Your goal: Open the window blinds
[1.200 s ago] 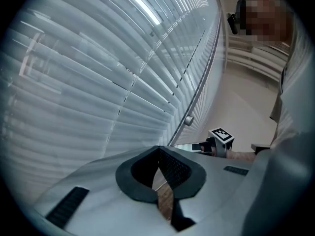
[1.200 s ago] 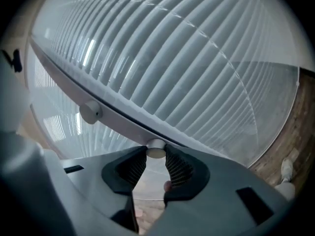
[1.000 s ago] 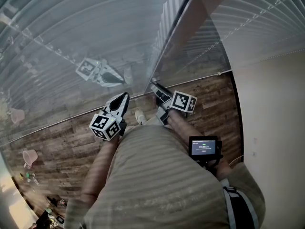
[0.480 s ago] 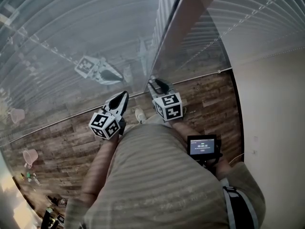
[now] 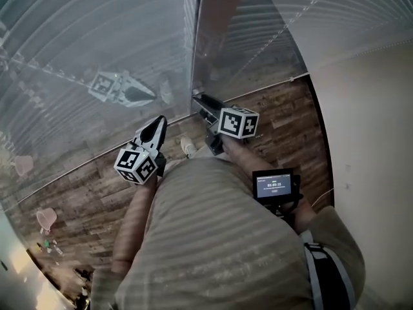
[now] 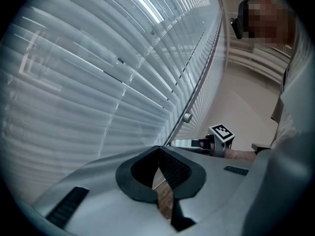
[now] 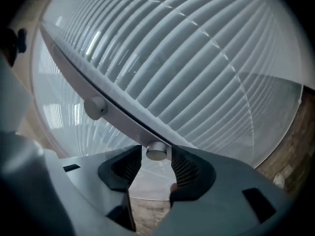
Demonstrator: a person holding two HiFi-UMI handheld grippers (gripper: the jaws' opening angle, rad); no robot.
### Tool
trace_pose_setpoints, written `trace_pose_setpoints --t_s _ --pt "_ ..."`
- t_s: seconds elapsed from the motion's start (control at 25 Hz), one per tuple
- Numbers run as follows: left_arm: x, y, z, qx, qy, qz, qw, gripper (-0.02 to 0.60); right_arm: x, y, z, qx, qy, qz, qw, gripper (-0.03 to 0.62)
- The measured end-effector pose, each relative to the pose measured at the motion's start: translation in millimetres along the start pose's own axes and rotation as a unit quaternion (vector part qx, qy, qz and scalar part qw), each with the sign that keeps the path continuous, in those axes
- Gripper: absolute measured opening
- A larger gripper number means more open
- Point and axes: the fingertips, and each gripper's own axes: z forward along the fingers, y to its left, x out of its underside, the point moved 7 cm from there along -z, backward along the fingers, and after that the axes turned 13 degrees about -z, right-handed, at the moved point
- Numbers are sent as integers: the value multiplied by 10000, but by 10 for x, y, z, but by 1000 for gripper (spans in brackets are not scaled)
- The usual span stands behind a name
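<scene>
Your R gripper (image 7: 155,157) sits lower ctr of its view, jaws just been opening, w/ the round knob (image 7: 156,151) on the frame bar (image 7: 113,100) between them, pads not pressing. L gripper (image 6: 158,151) is closed, empty. Blinds (image 7: 197,58) fill the upper frame.

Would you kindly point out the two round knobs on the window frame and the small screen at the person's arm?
near knob (image 7: 156,152), right gripper view, middle of its round face.
far knob (image 7: 95,107), right gripper view, middle of its rounded front.
small screen (image 5: 276,187), head view, centre of its lit display.
</scene>
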Motion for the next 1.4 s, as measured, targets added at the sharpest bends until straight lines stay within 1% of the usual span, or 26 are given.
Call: trace_pose_setpoints --t_s 0.04,0.12,0.24,0.36,0.44,0.52,0.64,0.76,0.92,1.0,1.08,1.16,1.24,1.28,1.32,1.36,1.4 --pt "2 -5 -3 -1 -7 -6 10000 15 -3 -12 4 -21 18 125 9999 186" --pt "3 -5 -23 -6 -17 -16 10000 15 -10 -2 17 -46 68 216 9997 184" --pt "-12 4 -32 -7 -51 -10 10000 15 -3 8 39 -111 98 297 9994 153" --pt "-13 14 -24 -16 -64 5 10000 15 -4 -6 44 -125 36 277 9995 135" --pt "41 8 -98 -75 -10 -46 10000 15 110 4 4 -113 114 310 9994 133" --pt "23 22 -97 -94 -31 -53 9999 15 112 10 14 -135 162 252 9995 132" --pt "-2 51 -36 -62 -80 -43 9999 15 45 3 44 -82 233 -75 9997 132" --pt "-9 58 -40 -43 -45 -33 10000 15 30 51 53 42 360 -591 9976 132" --pt "-14 46 -20 -15 -33 -10 10000 15 -5 90 59 308 601 -1365 9883 132" --pt "0 47 -18 -26 -37 -16 10000 15 -12 109 65 491 753 -1769 9801 132" --pt "15 54 -31 -41 -44 -23 10000 15 -8 138 76 666 898 -2185 9694 132" --pt "18 53 -43 -54 -46 -20 10000 15 -14 170 83 820 1041 -2612 9561 132" --pt "4 45 -51 -61 -52 -22 10000 15 -22 202 90 956 1192 -3083 9389 132" --pt "-5 40 -54 -63 -55 -23 10000 15 -20 217 94 1024 1280 -3351 9278 132" --pt "-10 34 -57 -62 -56 -20 10000 15 -14 236 96 1100 1385 -3662 9136 132" --pt "-9 30 -58 -60 -55 -15 10000 15 -5 260 97 1195 1495 -4025 8952 130" --pt "-3 27 -58 -57 -53 -8 10000 15 11 278 100 1307 1585 -4419 8732 129"
